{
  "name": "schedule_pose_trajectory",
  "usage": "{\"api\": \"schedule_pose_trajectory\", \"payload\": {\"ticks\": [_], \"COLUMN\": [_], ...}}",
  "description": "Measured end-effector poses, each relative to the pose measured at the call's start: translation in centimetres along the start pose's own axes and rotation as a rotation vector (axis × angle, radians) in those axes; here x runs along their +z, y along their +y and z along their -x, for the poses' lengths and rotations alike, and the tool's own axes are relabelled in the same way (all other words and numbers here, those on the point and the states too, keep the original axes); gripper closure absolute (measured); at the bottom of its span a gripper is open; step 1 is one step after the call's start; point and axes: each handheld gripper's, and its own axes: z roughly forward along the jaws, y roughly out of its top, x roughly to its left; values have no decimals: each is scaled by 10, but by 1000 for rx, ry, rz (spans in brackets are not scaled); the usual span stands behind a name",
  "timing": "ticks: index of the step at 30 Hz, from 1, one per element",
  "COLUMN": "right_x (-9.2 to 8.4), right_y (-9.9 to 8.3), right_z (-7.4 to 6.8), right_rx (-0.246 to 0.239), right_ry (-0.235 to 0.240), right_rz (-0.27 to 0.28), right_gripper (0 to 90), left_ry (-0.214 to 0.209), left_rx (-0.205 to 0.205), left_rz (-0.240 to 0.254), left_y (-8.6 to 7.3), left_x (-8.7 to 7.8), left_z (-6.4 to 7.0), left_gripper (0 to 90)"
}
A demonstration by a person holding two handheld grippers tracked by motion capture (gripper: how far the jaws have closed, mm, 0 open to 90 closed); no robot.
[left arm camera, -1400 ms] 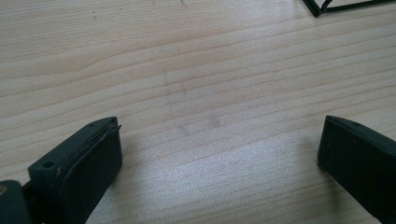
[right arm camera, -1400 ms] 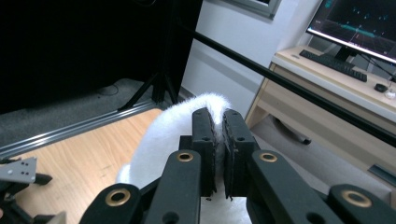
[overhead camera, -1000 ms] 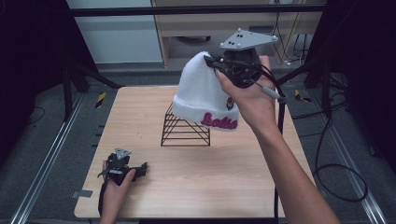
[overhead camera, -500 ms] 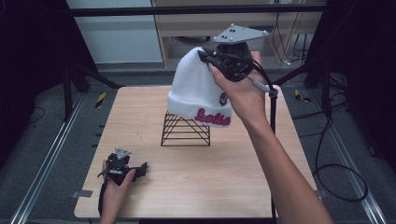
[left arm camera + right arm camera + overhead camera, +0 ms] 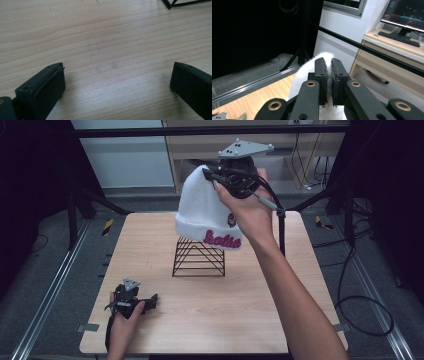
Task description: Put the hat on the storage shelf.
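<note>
The soft, light white beanie [image 5: 207, 212], hanging limp over the wire stand [image 5: 198, 256], is best pinched at its crown, where the right gripper [image 5: 327, 75] clamps it at twelve o'clock, while the left gripper [image 5: 117, 82] rests spread at seven o'clock.

The white beanie [image 5: 204, 212], clamped in the right gripper [image 5: 212, 176], has been shifted leftward in the high view, now suspended more squarely above the black wire stand [image 5: 198, 257].
</note>
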Motion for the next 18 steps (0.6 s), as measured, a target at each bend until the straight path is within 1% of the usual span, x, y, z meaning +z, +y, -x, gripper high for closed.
{"api": "schedule_pose_trajectory", "payload": {"ticks": [2, 4, 8, 11, 14, 18], "right_x": [4, 8, 16, 21, 22, 27], "right_y": [1, 0, -4, -6, -6, -6], "right_z": [-1, -3, -4, -4, -4, -4], "right_rx": [-1, 3, -3, 6, 7, 9], "right_ry": [6, 24, 35, 47, 50, 64], "right_rz": [-1, -3, -16, -21, -23, -33], "right_gripper": [851, 851, 850, 850, 850, 849], "left_ry": [0, 0, 0, 0, 0, 0], "left_rx": [1, 0, -1, -1, -1, -1], "left_rz": [0, 0, 0, 0, 0, 0], "left_y": [0, 0, 0, 0, 0, 0], "left_x": [0, 0, 0, 0, 0, 0], "left_z": [0, 0, 0, 0, 0, 0], "left_gripper": [0, 0, 0, 0, 0, 0]}}
